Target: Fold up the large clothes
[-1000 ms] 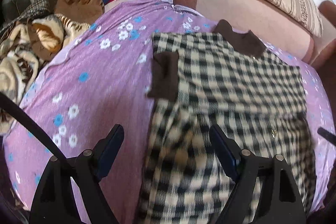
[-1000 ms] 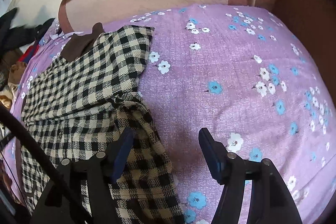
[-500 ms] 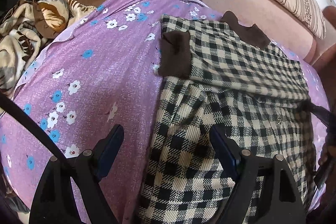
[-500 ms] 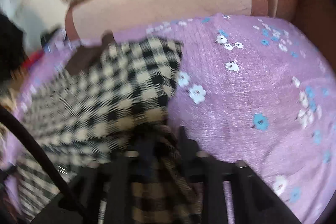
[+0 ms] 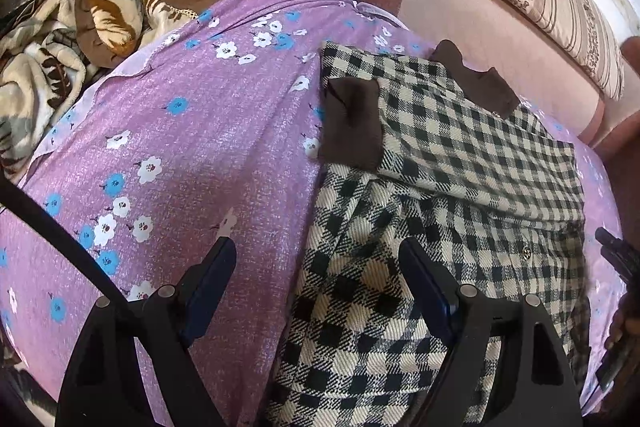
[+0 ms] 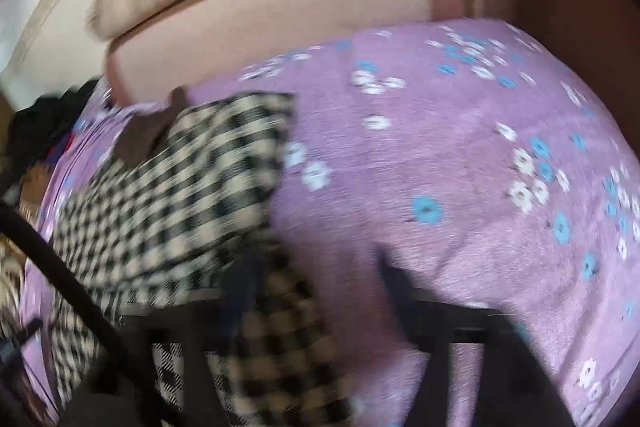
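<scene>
Checked coat half-folded on the purple bedspread, both grippers over its near hem.

The black-and-cream checked woollen coat [image 5: 460,187] lies on the purple flowered bedspread [image 5: 180,147], brown collar [image 5: 476,83] far, hem near, long axis near-to-far; one brown-cuffed sleeve [image 5: 352,123] is folded across. The left gripper [image 5: 316,287] hovers wide open over the hem's left edge. The right gripper [image 6: 316,291] is blurred, seemingly spread. Best to pinch both hem corners level, then carry them evenly towards the collar.

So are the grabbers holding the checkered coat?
The left gripper is open over the checkered coat, holding nothing. The right gripper is too blurred to tell.
</scene>
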The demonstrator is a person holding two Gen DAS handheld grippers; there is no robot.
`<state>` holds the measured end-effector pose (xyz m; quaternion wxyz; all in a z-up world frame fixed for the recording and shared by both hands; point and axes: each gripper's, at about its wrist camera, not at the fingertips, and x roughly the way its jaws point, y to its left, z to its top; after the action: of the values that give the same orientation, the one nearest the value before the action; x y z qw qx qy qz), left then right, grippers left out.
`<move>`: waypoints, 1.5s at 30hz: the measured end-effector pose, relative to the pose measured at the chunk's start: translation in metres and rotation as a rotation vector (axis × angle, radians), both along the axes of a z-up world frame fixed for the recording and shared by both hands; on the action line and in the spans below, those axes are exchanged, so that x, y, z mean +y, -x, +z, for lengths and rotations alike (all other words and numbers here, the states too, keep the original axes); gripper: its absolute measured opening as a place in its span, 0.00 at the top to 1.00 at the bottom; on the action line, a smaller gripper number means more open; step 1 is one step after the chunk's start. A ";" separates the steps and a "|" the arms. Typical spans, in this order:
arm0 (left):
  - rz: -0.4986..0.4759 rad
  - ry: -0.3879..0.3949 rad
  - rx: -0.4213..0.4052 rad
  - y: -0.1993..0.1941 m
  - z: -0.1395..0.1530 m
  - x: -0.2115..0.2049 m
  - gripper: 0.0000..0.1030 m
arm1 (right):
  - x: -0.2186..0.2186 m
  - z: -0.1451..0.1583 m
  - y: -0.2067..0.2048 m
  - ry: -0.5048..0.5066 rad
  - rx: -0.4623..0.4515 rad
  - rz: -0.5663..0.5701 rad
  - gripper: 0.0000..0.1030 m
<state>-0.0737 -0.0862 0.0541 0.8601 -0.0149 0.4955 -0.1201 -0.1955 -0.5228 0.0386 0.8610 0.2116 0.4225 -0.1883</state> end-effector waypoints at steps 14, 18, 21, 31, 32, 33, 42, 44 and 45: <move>-0.011 -0.010 0.025 -0.004 -0.007 -0.003 0.20 | 0.017 -0.020 -0.036 0.032 -0.020 -0.023 0.93; 0.003 0.004 0.012 -0.006 -0.004 0.003 0.20 | -0.002 -0.041 -0.019 -0.034 0.027 -0.120 0.95; 0.005 0.004 0.018 -0.005 -0.005 0.005 0.20 | -0.003 -0.036 -0.011 -0.081 0.005 -0.083 0.95; -0.032 0.053 -0.052 -0.009 0.011 -0.024 0.20 | 0.001 0.021 -0.006 -0.082 -0.040 -0.028 0.52; -0.044 0.050 -0.062 -0.013 0.011 -0.031 0.20 | 0.007 0.021 -0.015 -0.067 -0.039 -0.009 0.52; -0.059 0.035 -0.072 -0.019 0.010 -0.041 0.20 | 0.013 0.021 -0.024 -0.045 -0.038 0.012 0.52; 0.034 -0.082 -0.026 -0.068 -0.036 -0.049 0.09 | 0.002 -0.039 -0.094 0.101 0.148 0.026 0.53; 0.040 -0.059 -0.004 -0.069 -0.035 -0.044 0.09 | -0.005 -0.032 -0.087 0.046 0.110 -0.006 0.52; 0.037 -0.057 -0.006 -0.069 -0.033 -0.043 0.09 | -0.005 -0.027 -0.082 0.024 0.104 -0.003 0.52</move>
<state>-0.0048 -0.1289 0.0216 0.8639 0.0011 0.4956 -0.0899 -0.1135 -0.5281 0.0120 0.8400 0.1919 0.4642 -0.2053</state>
